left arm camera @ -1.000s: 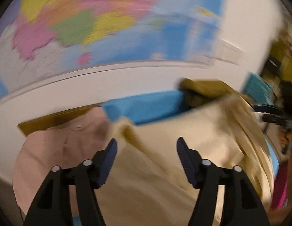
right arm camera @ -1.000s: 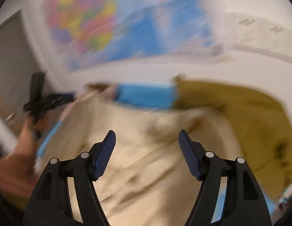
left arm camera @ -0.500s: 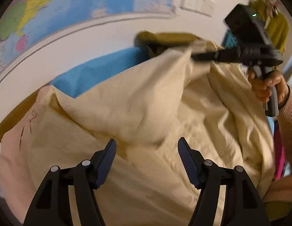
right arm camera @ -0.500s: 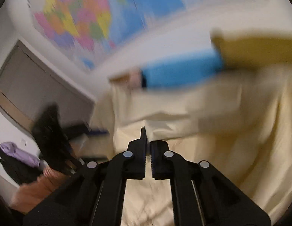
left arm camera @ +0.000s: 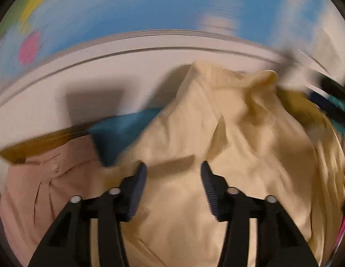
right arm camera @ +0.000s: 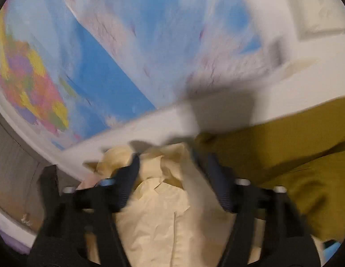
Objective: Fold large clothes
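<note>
Left wrist view, blurred: left claw (left arm camera: 173, 173) released, fingers wide apart, hovering over a cream garment (left arm camera: 228, 155) with nothing between them. Garment heaped and rumpled, filling centre and right of frame, one bunched peak raised toward the white wall (left arm camera: 94, 71). Pink garment (left arm camera: 45, 191) lies at left, its edge beside the cream cloth. Blue cloth (left arm camera: 121, 133) shows between the two, against the wall; a mustard strip (left arm camera: 38, 144) runs behind the pink one. Map poster (left arm camera: 150, 6) covers the wall above. Dark smeared shape at the right edge, too blurred to identify. Right wrist view, also blurred: right claw (right arm camera: 172, 166) released, fingers spread, cream garment (right arm camera: 163, 213) lying between and below them, crumpled folds at the fingertips; whether the tips touch the cloth, cannot tell. Mustard cloth (right arm camera: 294, 155) piled to the right, just beside the cream one. Map poster (right arm camera: 127, 55) and white wall (right arm camera: 317, 71) behind.
</note>
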The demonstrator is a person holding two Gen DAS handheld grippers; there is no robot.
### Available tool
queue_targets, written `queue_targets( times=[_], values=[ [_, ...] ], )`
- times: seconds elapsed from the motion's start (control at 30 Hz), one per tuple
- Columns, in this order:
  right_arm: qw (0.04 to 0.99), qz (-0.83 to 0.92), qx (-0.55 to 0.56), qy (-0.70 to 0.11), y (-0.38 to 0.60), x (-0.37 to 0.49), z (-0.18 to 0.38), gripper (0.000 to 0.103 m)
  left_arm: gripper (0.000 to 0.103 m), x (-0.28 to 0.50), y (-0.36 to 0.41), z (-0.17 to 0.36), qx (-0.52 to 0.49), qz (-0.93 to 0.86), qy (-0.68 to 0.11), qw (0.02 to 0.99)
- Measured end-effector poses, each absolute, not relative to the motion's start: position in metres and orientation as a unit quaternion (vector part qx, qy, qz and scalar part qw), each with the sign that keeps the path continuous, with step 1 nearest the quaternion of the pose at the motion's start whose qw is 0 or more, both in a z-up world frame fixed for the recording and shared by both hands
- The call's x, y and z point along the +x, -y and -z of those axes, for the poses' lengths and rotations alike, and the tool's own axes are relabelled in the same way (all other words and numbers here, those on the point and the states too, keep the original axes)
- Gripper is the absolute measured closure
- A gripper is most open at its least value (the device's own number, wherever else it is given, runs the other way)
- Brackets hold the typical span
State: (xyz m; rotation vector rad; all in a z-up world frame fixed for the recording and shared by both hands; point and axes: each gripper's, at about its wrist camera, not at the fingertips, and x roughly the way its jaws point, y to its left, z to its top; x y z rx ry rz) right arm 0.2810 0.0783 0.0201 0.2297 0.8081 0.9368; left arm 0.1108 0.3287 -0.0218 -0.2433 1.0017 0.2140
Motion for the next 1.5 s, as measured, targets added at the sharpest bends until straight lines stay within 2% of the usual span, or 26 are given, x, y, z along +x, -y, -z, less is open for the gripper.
queue_targets(
  times=[0.03, 0.1, 0.17, 0.2, 0.23, 0.3, 0.37, 0.43, 0.57, 0.6, 0.63, 0.7, 0.77, 0.87, 0.97, 1.07, 1.13, 1.27, 1.3, 1.33, 1.43, 1.47, 1.5],
  values=[
    [0.811, -0.444, 0.089, -0.371, -0.068, 0.270, -0.025, 0.036, 0.039, 0.108, -0.341, 0.024, -0.145, -0.113, -0.475, 0.860],
    [0.808, -0.454, 0.045, -0.374, -0.048, 0.245, -0.028, 0.031, 0.039, 0.091, -0.353, 0.021, -0.172, -0.116, -0.470, 0.858],
    [0.806, -0.460, -0.009, -0.373, -0.024, 0.209, -0.024, 0.031, 0.039, 0.068, -0.353, 0.009, -0.175, -0.085, -0.454, 0.869],
    [0.805, -0.463, -0.024, -0.371, -0.013, 0.194, -0.021, 0.029, 0.037, 0.052, -0.348, 0.001, -0.165, -0.073, -0.441, 0.879],
    [0.801, -0.465, -0.042, -0.373, 0.003, 0.176, -0.015, 0.027, 0.029, 0.026, -0.337, -0.011, -0.136, -0.057, -0.422, 0.894],
    [0.803, -0.453, -0.076, -0.379, 0.034, 0.144, -0.002, 0.027, 0.024, -0.005, -0.320, -0.021, -0.094, -0.056, -0.407, 0.907],
    [0.805, -0.440, -0.099, -0.386, 0.052, 0.124, 0.010, 0.026, 0.023, -0.043, -0.291, -0.026, -0.050, -0.027, -0.402, 0.914],
    [0.811, -0.410, -0.118, -0.400, 0.079, 0.100, 0.028, 0.026, 0.017, -0.078, -0.271, -0.022, -0.028, -0.010, -0.399, 0.916],
    [0.797, -0.408, -0.090, -0.437, 0.114, 0.070, 0.061, 0.028, 0.017, -0.108, -0.232, -0.004, -0.010, 0.020, -0.406, 0.913],
    [0.794, -0.411, -0.090, -0.440, 0.120, 0.066, 0.065, 0.044, 0.017, -0.112, -0.225, 0.003, -0.002, 0.020, -0.410, 0.912],
    [0.787, -0.419, -0.090, -0.444, 0.123, 0.061, 0.071, 0.073, 0.017, -0.119, -0.216, 0.010, 0.002, 0.022, -0.413, 0.910],
    [0.788, -0.428, -0.092, -0.433, 0.122, 0.056, 0.065, 0.098, 0.017, -0.125, -0.207, 0.016, 0.007, 0.022, -0.419, 0.908],
    [0.808, -0.421, -0.099, -0.399, 0.127, 0.056, 0.039, 0.100, 0.017, -0.135, -0.207, 0.014, 0.012, 0.016, -0.415, 0.910],
    [0.863, -0.369, -0.119, -0.323, 0.158, 0.072, -0.034, 0.100, 0.018, -0.145, -0.208, 0.006, 0.013, -0.001, -0.408, 0.913],
    [0.894, -0.314, -0.129, -0.293, 0.176, 0.105, -0.073, 0.100, 0.019, -0.150, -0.216, -0.001, 0.005, -0.019, -0.401, 0.916],
    [0.893, -0.277, -0.145, -0.324, 0.180, 0.142, -0.055, 0.099, 0.019, -0.156, -0.218, 0.001, 0.009, -0.051, -0.409, 0.911],
    [0.884, -0.254, -0.156, -0.359, 0.178, 0.160, -0.017, 0.094, 0.019, -0.161, -0.214, 0.006, 0.016, -0.067, -0.426, 0.902],
    [0.876, -0.252, -0.100, -0.399, 0.192, 0.177, 0.036, 0.085, 0.018, -0.172, -0.202, 0.011, 0.006, -0.052, -0.444, 0.895],
    [0.878, -0.247, -0.078, -0.402, 0.199, 0.178, 0.044, 0.074, 0.016, -0.174, -0.197, 0.010, 0.008, -0.045, -0.444, 0.895],
    [0.884, -0.238, -0.056, -0.400, 0.208, 0.178, 0.048, 0.058, 0.010, -0.177, -0.189, 0.010, 0.012, -0.035, -0.441, 0.897],
    [0.895, -0.242, 0.010, -0.375, 0.233, 0.165, 0.045, 0.043, 0.008, -0.176, -0.169, 0.022, 0.029, -0.028, -0.453, 0.891],
    [0.899, -0.244, 0.032, -0.363, 0.243, 0.157, 0.043, 0.039, 0.010, -0.173, -0.166, 0.027, 0.034, -0.035, -0.460, 0.887],
    [0.901, -0.246, 0.049, -0.354, 0.251, 0.150, 0.043, 0.032, 0.023, -0.170, -0.166, 0.035, 0.037, -0.044, -0.469, 0.881]
  ],
)
